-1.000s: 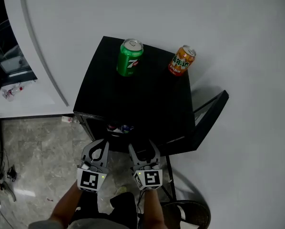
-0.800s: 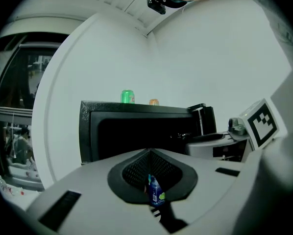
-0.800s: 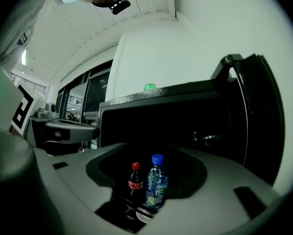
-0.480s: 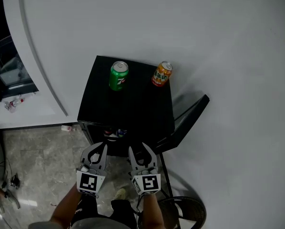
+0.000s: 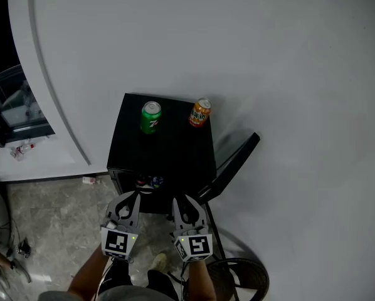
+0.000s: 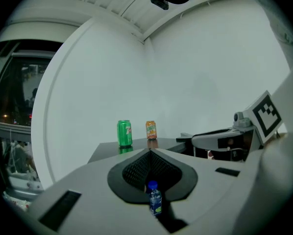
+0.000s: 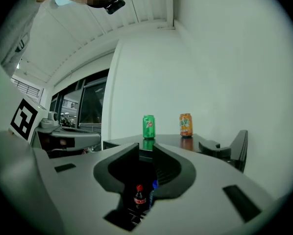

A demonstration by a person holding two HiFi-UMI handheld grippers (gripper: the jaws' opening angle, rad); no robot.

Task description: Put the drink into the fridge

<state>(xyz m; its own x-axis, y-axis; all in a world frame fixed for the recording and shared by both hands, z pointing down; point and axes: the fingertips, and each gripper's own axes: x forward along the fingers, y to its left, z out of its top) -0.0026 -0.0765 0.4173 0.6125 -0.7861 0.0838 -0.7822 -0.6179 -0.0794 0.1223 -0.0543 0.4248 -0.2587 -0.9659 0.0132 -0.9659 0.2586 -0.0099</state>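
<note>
Lately right gripper (image 5: 186, 204) jaws have been closing, nothing between them

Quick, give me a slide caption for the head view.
On the black fridge stand a green can and an orange can; its door hangs open, bottles visible inside.

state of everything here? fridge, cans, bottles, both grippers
small black fridge: door open
green drink can: upright on the fridge top
orange drink can: upright on the fridge top
red-capped cola bottle: upright inside the fridge
blue-capped bottle: upright beside the cola bottle
left gripper: fingers shut, empty
right gripper: fingers slightly apart, just been closing, nothing between them
</note>
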